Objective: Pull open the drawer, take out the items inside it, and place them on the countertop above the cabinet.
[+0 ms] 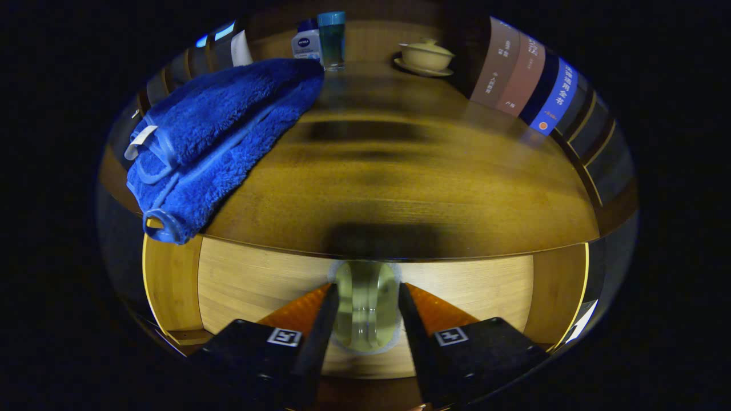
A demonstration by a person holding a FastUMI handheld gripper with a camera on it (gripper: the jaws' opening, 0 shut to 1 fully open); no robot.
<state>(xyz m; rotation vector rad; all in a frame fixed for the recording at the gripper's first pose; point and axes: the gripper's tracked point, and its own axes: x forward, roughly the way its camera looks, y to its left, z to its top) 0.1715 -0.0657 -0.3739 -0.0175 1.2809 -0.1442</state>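
I have the gripper (365, 305) lined up on the pale, translucent oval handle (365, 305) set in the light wooden drawer front (257, 285). The handle sits between the two fingers, which stand on either side of it; whether they actually press on it I cannot tell, as thin gaps seem to show at each side. That straddling position makes sense to me: the handle is the one thing to pull on, so I judge the drawer is not yet open and the items inside are hidden behind the front.

Just above the handle the front edge of the dark glossy wooden surface (411, 182) overhangs the drawer, so any lift afterwards has to clear that lip first. The surface has a wide bare stretch in the middle and towards the right, good room for setting things down. On its left lies a folded fluffy blue towel (223, 131), one corner hanging over the front edge. At the back stand a white bottle (305, 44) and a teal-capped clear bottle (332, 40), touching or nearly so, and further right a cream lidded ceramic bowl on a saucer (425, 57). A row of upright books (528, 83) lines the right side.
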